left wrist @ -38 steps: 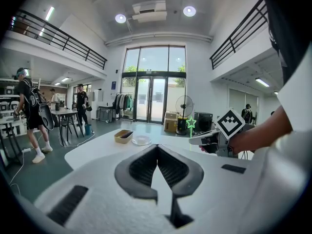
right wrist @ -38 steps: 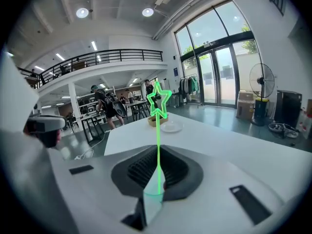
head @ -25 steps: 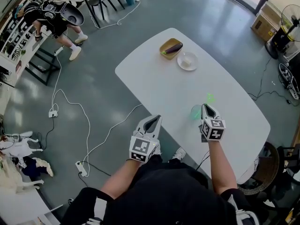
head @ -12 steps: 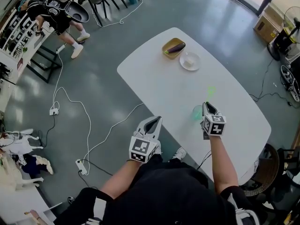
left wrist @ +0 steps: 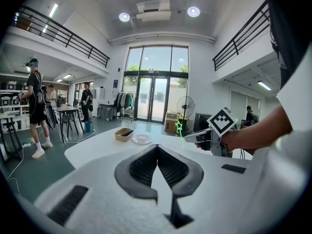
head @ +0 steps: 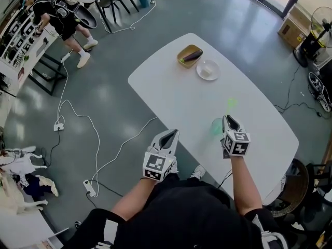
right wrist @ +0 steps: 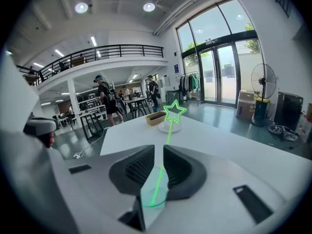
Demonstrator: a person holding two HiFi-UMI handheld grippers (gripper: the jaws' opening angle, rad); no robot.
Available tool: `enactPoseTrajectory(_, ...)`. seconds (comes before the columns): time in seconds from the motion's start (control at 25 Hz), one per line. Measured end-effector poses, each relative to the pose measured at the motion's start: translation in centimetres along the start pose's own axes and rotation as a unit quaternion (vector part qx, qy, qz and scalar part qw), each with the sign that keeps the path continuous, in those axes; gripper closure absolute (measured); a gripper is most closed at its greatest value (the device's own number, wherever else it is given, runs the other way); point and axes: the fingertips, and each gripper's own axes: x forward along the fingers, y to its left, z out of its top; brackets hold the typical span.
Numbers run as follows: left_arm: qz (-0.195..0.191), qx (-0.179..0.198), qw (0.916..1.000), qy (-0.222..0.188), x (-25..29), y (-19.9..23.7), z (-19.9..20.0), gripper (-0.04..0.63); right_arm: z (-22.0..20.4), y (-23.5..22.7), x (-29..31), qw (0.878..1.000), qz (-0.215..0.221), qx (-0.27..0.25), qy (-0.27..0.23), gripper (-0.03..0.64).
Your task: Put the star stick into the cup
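— Where is the star stick (right wrist: 166, 139)?
— It stands in the green cup (head: 216, 126), leaning, with the star above the rim. The cup sits on the white worktop (head: 171, 90), near the side closest to you.

— And the right hand-held gripper (head: 228, 120)?
— It is released. You hold it just over the cup with its jaws a narrow gap apart, and the stick runs up through that gap without being pinched.

— The left hand-held gripper (head: 173, 134)?
— Clenched on nothing, jaw tips together. You hold it by the worktop's edge, apart from the cup.
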Motion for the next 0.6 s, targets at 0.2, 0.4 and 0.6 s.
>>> enactPoseTrajectory(0.2,-0.009,0.003,0.9999,-0.005,0.4,-0.2,0.7,0.584,2.5,1.9,-2.7,0.999,0.018,0.013,-0.043,0.554)
enactPoseTrajectory(0.4,-0.023,0.013,0.9994,-0.021,1.4,-1.2,2.4,0.584,5.2,3.5,-5.1,0.996,0.032,-0.001,-0.088,0.563)
enactPoseTrajectory(0.6,-0.041,0.031,0.9982,-0.032,2.2,-2.4,4.0,0.584,6.5,4.0,-7.9,0.993,0.028,-0.031,-0.113,0.607)
